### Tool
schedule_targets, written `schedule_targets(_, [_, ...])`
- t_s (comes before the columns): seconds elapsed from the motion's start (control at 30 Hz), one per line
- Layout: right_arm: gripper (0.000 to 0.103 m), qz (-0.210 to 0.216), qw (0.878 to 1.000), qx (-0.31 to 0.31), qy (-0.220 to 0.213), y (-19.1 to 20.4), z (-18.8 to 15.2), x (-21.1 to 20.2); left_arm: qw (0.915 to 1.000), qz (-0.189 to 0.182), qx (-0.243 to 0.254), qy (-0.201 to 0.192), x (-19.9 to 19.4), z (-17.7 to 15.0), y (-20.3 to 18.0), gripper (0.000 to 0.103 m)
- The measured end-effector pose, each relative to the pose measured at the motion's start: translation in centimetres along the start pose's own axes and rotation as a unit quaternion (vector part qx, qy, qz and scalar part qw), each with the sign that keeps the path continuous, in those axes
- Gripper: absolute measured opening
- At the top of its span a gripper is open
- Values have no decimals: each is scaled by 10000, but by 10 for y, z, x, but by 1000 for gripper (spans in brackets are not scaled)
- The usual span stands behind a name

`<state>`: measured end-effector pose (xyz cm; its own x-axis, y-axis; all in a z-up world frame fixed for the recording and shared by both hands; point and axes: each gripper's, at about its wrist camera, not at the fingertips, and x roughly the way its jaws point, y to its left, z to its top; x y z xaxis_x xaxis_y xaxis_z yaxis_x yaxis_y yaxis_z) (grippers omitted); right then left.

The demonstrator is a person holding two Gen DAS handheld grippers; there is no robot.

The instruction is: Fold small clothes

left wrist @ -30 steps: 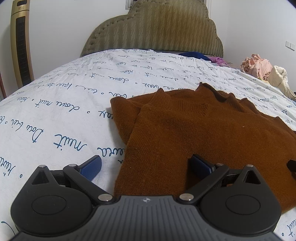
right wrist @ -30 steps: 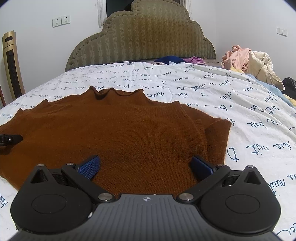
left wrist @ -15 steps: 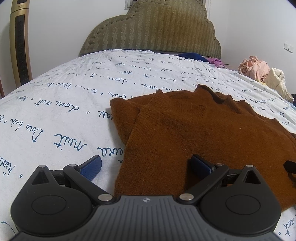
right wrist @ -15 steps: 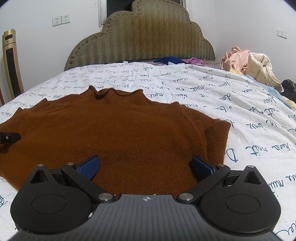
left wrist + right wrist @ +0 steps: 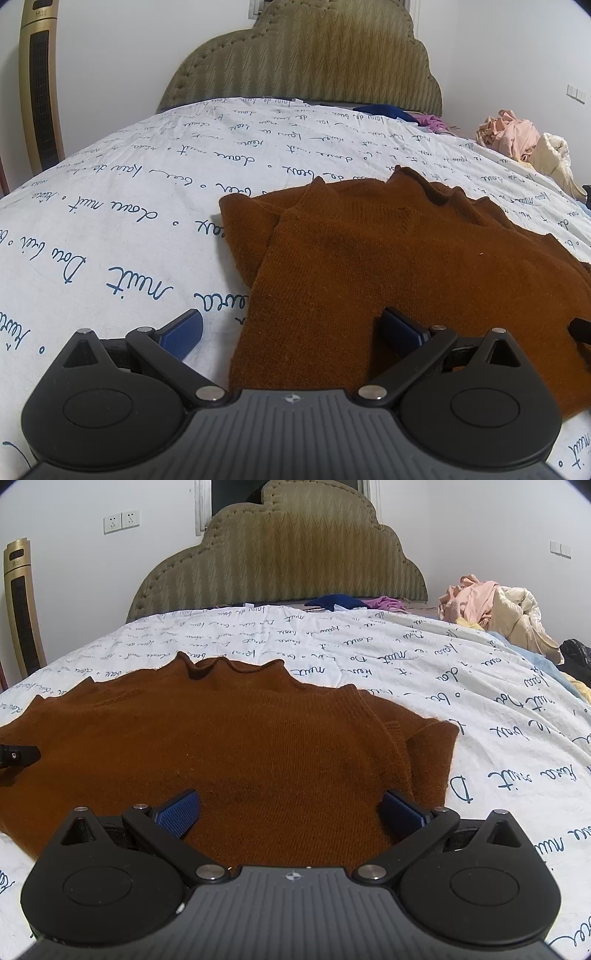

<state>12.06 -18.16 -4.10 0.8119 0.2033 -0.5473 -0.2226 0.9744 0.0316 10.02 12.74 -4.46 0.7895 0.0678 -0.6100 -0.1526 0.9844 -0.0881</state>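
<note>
A brown knit sweater (image 5: 424, 266) lies flat on the bed, collar toward the headboard, both sleeves folded in over its sides; it also shows in the right wrist view (image 5: 229, 746). My left gripper (image 5: 291, 332) is open and empty, low over the sweater's near left edge, its left pad over the sheet. My right gripper (image 5: 290, 810) is open and empty, low over the sweater's near right part. The tip of the other gripper shows at each view's edge: the right gripper's tip (image 5: 580, 328) and the left gripper's tip (image 5: 18, 755).
The bed sheet (image 5: 110, 206) is white with blue script. A padded olive headboard (image 5: 280, 561) stands at the far end. Blue and purple clothes (image 5: 347, 602) lie by it. A heap of pink and cream clothes (image 5: 495, 609) sits at the right. A gold tower fan (image 5: 38, 85) stands left.
Both grippers have crept slightly forward and stayed open. The sweater has not moved.
</note>
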Motion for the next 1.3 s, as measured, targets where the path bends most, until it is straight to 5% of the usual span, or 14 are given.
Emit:
schedule_targets(0.73, [103, -337, 9994, 39, 98, 15, 9, -7, 9997, 28, 42, 241, -11, 14, 6, 103])
schedule_targets(1.03, [103, 552, 9929, -1055, 43, 90, 12, -38, 9990, -189, -72, 387, -21, 53, 57, 103])
schedule_targets(1.3, [102, 1328, 9663, -2202, -73, 172, 3, -64, 9826, -1214, -915, 1066, 16, 72, 95, 103])
